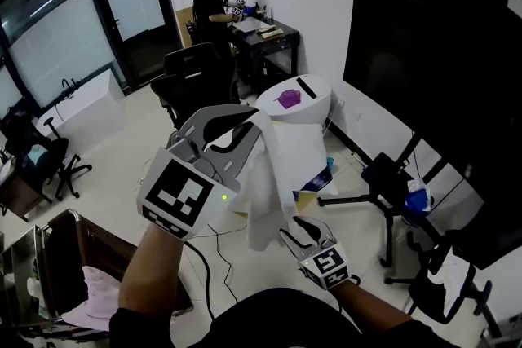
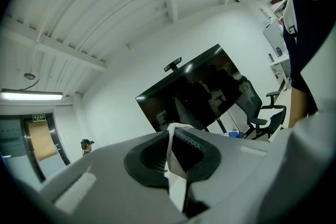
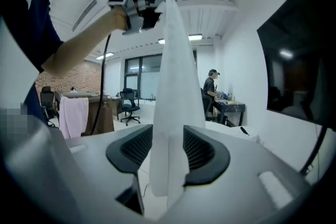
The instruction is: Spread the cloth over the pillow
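High in front of us, the left gripper lifts the white cloth by one edge, so that the fabric can hang free and open out before we lay it down. Its fingers are together, clamped on a pinch of the cloth – in the left gripper view a small fold stands up between the ribbed pads.

Lower down, the right gripper is at the hanging bottom part. Its fingers stand apart; a narrow strip of cloth runs between them, but the pads do not seem to press it.

The cloth is in the air, not on any surface. It looks thin and soft, hanging in long loose folds, bunched and not yet spread. Behind it we see a white rounded shape – it may be the pillow, but we cannot tell for sure.
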A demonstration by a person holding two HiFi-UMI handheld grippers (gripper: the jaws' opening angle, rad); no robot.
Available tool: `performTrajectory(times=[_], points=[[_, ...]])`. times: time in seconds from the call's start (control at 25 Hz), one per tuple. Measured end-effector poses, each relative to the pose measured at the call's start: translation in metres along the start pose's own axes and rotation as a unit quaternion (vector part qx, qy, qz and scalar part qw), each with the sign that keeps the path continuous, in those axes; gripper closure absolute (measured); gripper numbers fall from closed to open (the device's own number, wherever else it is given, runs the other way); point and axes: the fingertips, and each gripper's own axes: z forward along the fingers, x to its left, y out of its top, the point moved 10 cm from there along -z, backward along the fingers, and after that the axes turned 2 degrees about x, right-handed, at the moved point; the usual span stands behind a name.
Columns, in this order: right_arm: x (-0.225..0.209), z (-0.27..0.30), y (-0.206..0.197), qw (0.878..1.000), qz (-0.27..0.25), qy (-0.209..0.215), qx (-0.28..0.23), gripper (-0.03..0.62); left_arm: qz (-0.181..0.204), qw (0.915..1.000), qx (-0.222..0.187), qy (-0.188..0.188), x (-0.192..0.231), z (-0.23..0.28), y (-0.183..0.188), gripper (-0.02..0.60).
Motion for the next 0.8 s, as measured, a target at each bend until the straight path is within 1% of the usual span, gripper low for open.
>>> performTrajectory(times=[0.12,0.28,0.48,0.56,0.6,0.64,0.68,0.8], points=[[-0.006,0.009,-0.026,0.999,0.003,-0.004,0.036,0.402,0.005,0.9999,-0.007,0.006,0.002,-0.003,0.007,0.581],[-0.011,0.02,-0.056,0.997,0.005,-0.006,0.075,0.402,-0.006,0.9998,-0.012,0.012,0.005,-0.008,0.013,0.581],[-0.005,0.029,-0.084,0.994,0.017,0.019,0.107,0.407,-0.005,0.9997,-0.007,0.021,0.008,-0.013,0.014,0.581],[-0.001,0.03,-0.089,0.993,0.019,0.017,0.115,0.44,-0.004,0.9997,-0.006,0.023,0.009,-0.014,0.014,0.581],[-0.001,0.03,-0.09,0.993,0.019,0.012,0.116,0.479,-0.003,0.9997,-0.006,0.024,0.009,-0.014,0.014,0.581],[-0.002,0.03,-0.092,0.993,0.018,0.007,0.117,0.548,-0.003,0.9997,-0.005,0.025,0.01,-0.015,0.012,0.581],[-0.004,0.028,-0.092,0.993,0.018,0.001,0.117,0.58,-0.004,0.9996,-0.005,0.027,0.01,-0.015,0.01,0.581],[-0.014,0.018,-0.087,0.993,0.026,-0.019,0.112,0.585,-0.012,0.9993,0.0,0.035,0.015,-0.019,0.002,0.581]])
